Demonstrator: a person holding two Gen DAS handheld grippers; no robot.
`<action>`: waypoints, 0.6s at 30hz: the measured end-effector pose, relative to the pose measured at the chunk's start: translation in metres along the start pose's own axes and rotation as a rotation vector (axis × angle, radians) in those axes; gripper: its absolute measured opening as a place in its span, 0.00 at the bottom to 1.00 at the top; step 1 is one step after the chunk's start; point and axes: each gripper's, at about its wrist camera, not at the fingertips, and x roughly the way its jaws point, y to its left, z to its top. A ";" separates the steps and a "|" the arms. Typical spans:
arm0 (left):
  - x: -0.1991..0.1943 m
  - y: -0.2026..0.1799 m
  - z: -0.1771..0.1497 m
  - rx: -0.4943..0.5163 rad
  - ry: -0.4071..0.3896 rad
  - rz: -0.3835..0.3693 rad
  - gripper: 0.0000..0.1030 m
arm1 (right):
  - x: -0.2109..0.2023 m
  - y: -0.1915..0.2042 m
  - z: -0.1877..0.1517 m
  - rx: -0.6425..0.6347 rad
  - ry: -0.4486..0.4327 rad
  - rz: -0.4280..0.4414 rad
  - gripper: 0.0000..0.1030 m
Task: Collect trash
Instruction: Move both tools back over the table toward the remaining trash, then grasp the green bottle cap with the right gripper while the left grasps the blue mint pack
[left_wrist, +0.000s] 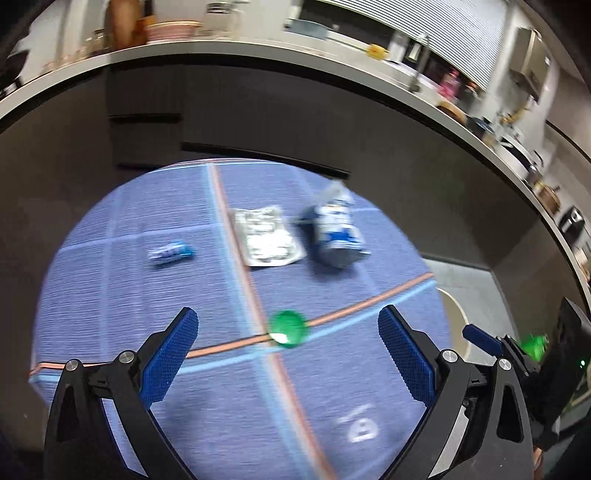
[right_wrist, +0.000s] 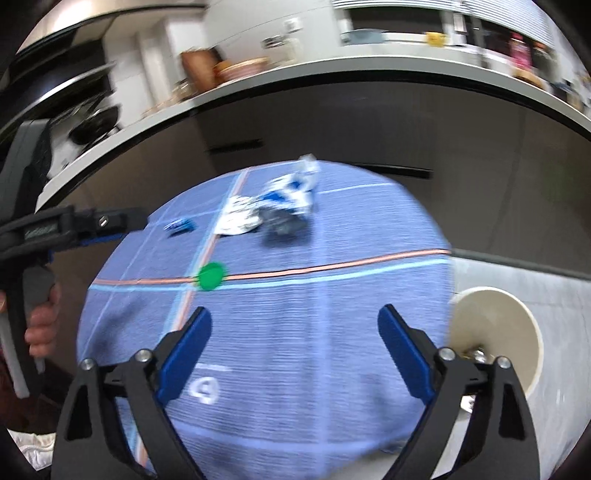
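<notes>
A round table with a blue checked cloth (left_wrist: 110, 302) holds the trash. A green bottle cap (left_wrist: 288, 328) lies near the middle, between and just beyond my open, empty left gripper (left_wrist: 288, 354). Farther off lie a small blue wrapper (left_wrist: 171, 253), a flat silver foil packet (left_wrist: 266, 236) and a crumpled blue-and-white carton (left_wrist: 338, 229). In the right wrist view my right gripper (right_wrist: 295, 350) is open and empty above the cloth (right_wrist: 332, 332), with the cap (right_wrist: 210, 276) ahead to the left, then the wrapper (right_wrist: 181, 226), foil (right_wrist: 238, 219) and carton (right_wrist: 290, 194).
A cream bin (right_wrist: 495, 332) stands open on the floor right of the table, beside the right gripper. A dark kitchen counter front (left_wrist: 258, 118) curves behind the table, with dishes and jars on top. The left gripper's handle and hand (right_wrist: 40, 251) show at the left.
</notes>
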 end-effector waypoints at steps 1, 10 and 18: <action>-0.001 0.013 0.000 -0.006 -0.003 0.009 0.91 | 0.006 0.009 0.002 -0.018 0.013 0.018 0.82; 0.025 0.083 0.014 0.066 0.038 0.031 0.71 | 0.054 0.058 0.015 -0.106 0.118 0.122 0.55; 0.064 0.104 0.038 0.193 0.076 0.003 0.56 | 0.092 0.072 0.031 -0.118 0.172 0.141 0.46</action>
